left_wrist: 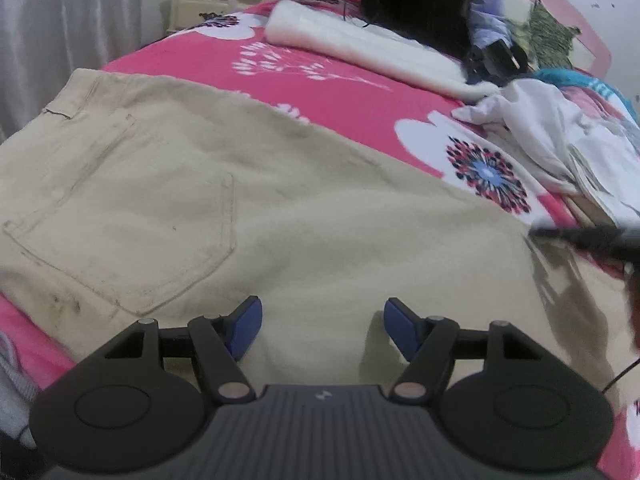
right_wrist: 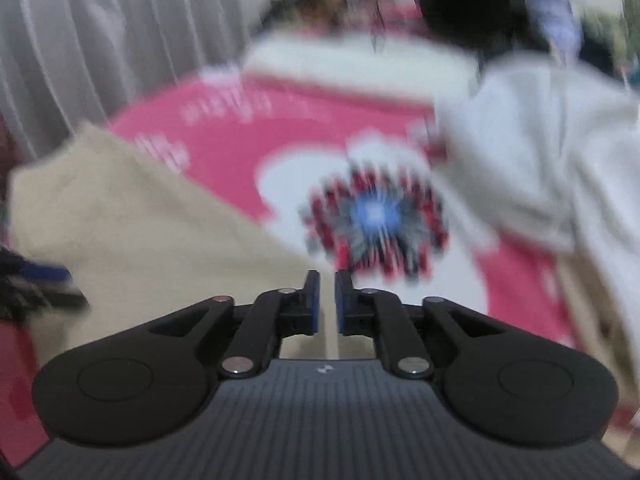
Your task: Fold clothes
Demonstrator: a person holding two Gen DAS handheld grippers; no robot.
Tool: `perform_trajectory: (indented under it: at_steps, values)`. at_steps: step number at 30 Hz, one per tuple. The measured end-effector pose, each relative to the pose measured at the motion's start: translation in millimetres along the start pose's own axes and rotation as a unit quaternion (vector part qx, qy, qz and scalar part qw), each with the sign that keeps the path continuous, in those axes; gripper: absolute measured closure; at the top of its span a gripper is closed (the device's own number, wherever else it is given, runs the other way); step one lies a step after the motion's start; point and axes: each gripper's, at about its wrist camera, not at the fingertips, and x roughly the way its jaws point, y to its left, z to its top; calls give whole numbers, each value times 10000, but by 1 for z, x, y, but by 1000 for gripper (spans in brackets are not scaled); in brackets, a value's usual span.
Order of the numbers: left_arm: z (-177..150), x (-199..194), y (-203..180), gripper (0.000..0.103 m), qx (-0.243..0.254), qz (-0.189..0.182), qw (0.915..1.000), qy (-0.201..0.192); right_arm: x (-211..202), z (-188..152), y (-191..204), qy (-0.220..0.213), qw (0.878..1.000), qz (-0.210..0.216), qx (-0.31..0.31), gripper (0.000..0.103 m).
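My beige cotton trousers lie flat across the near part of the pink flowered bedspread, whose far half lies bare up to a rolled white blanket. My left gripper hovers tilted down over the trousers, jaws wide and empty. My right gripper, at their right edge, shows only a narrow slit; I cannot tell whether cloth is caught.

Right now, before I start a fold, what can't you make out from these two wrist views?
- Beige trousers: legs and waistband cut off by the left wrist frame edges.
- Right gripper: jaws nearly closed; motion blur hides whether cloth is pinched.
- White garment: type unreadable, smeared in the right wrist view.
- Left gripper: open; contact with the trousers unclear.
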Motion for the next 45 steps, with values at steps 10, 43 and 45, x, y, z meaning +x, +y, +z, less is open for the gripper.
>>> perform_trajectory:
  at_steps: [10, 43, 45]
  values:
    - [14, -13, -12, 34, -356, 47, 9992, -155, -96, -71, -36, -458, 9622, 55, 2685, 57]
    - [-26, 27, -116, 24, 415, 736, 9963, 159, -161, -296, -225, -2398, 6818, 220, 6908, 93]
    - [-26, 27, -115, 24, 397, 721, 9965, 159, -177, -280, -217, -2549, 6998, 239, 6668, 95]
